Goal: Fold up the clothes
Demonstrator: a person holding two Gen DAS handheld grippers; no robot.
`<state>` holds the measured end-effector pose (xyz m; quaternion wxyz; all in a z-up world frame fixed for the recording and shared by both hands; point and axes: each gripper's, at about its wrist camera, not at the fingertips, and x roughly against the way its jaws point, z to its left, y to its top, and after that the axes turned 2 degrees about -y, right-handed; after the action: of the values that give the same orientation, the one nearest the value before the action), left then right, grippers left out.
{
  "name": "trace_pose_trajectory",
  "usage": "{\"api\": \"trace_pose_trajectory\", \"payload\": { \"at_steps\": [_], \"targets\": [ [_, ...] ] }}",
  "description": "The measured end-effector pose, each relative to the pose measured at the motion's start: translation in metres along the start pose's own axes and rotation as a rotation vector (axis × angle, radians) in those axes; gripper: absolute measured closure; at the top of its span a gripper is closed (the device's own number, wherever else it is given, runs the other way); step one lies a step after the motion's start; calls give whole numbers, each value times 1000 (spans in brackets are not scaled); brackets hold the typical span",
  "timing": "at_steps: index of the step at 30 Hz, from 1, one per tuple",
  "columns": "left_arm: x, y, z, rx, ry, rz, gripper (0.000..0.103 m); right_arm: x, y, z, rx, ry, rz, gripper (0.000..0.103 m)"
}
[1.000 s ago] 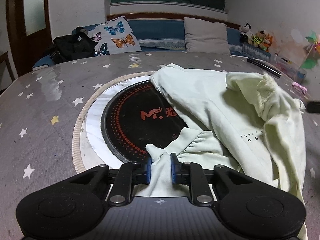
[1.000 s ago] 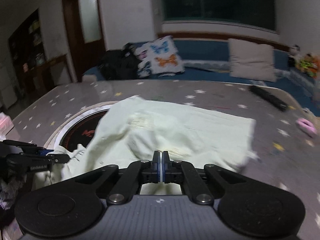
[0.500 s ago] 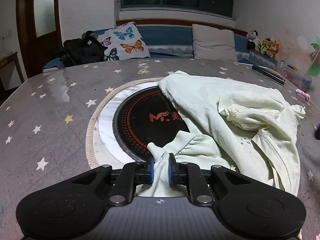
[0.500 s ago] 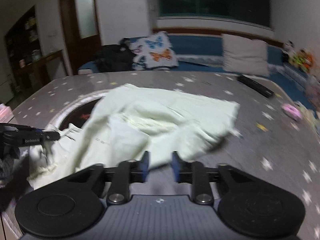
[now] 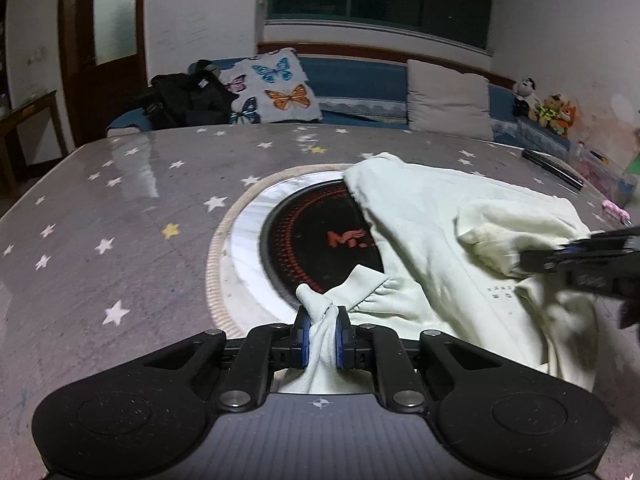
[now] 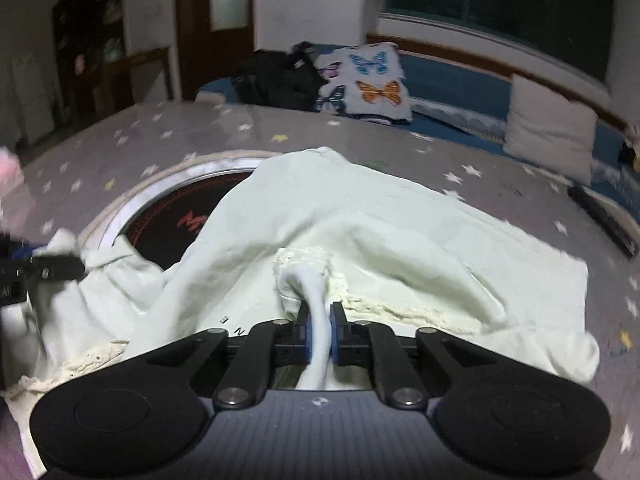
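Observation:
A pale green top with a lace trim lies crumpled on the star-patterned table, partly over a round black hob. My left gripper is shut on the top's gathered sleeve cuff at the near edge. In the right wrist view my right gripper is shut on a bunched fold of the top beside the lace trim. The right gripper also shows blurred at the right of the left wrist view. The left gripper shows at the left edge of the right wrist view.
A long black bar and a small pink thing lie near the table's right edge. Behind the table runs a blue bench with a butterfly cushion, a black bag, a grey cushion and plush toys.
The right gripper opened, swung left and down onto the top, then closed on a fold by the lace. The left gripper kept its hold on the cuff and lifted it slightly.

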<state>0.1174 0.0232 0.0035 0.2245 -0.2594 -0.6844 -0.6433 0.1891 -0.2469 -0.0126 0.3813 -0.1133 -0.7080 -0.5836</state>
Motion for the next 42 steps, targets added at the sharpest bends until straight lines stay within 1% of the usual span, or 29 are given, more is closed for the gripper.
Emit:
{"api": "trace_pose_trajectory", "payload": {
  "at_steps": [1, 3, 7, 9, 12, 14, 15, 17, 18, 19, 20, 22, 23, 24, 25, 27, 29, 30, 31, 37, 39, 41, 42],
  "targets": [
    [1, -1, 3, 8, 5, 0, 91, 5, -1, -3, -18, 3, -11, 99],
    [6, -2, 7, 22, 13, -5, 91, 30, -5, -14, -53, -7, -63, 99],
    [19, -8, 13, 44, 21, -17, 91, 84, -24, -37, -116, -49, -130, 100],
    [26, -11, 16, 54, 22, -22, 91, 108, -39, -47, -162, -74, -136, 100],
    [36, -18, 18, 59, 23, -20, 91, 137, -69, -56, -222, -97, -117, 100],
    [40, -23, 19, 60, 24, -10, 91, 146, -89, -60, -262, -114, -76, 98],
    [41, -26, 20, 62, 26, -3, 91, 149, -101, -62, -285, -115, -33, 93],
    [44, -31, 22, 67, 30, 9, 91, 152, -121, -65, -304, -122, 27, 90],
    [46, -33, 23, 72, 31, 13, 91, 154, -125, -65, -301, -130, 41, 87],
    [48, -35, 24, 74, 32, 15, 91, 157, -129, -66, -295, -140, 48, 76],
    [50, -36, 24, 77, 33, 17, 91, 160, -130, -67, -289, -147, 43, 71],
    [53, -38, 25, 83, 38, 14, 91, 168, -119, -63, -240, -165, 3, 66],
    [55, -39, 25, 86, 40, 12, 91, 169, -114, -59, -214, -169, -18, 63],
    [56, -40, 25, 91, 41, 12, 91, 170, -108, -56, -189, -172, -39, 54],
    [56, -40, 25, 96, 41, 11, 91, 169, -102, -52, -165, -170, -57, 47],
    [57, -41, 24, 100, 43, 13, 91, 163, -89, -40, -107, -138, -86, 46],
    [58, -41, 23, 98, 44, 14, 91, 155, -81, -29, -56, -121, -104, 42],
    [58, -41, 23, 97, 44, 14, 91, 149, -77, -24, -31, -110, -101, 33],
    [58, -41, 23, 96, 45, 15, 91, 140, -73, -19, 1, -108, -85, 28],
    [57, -44, 24, 102, 46, 22, 91, 89, -65, 3, 128, -131, 13, 28],
    [56, -44, 25, 106, 48, 24, 91, 81, -67, 6, 151, -166, 28, 28],
    [56, -45, 27, 110, 50, 25, 91, 80, -69, 1, 154, -211, 21, 31],
    [56, -45, 27, 111, 51, 25, 91, 84, -70, -4, 137, -251, 6, 32]
  ]
}}
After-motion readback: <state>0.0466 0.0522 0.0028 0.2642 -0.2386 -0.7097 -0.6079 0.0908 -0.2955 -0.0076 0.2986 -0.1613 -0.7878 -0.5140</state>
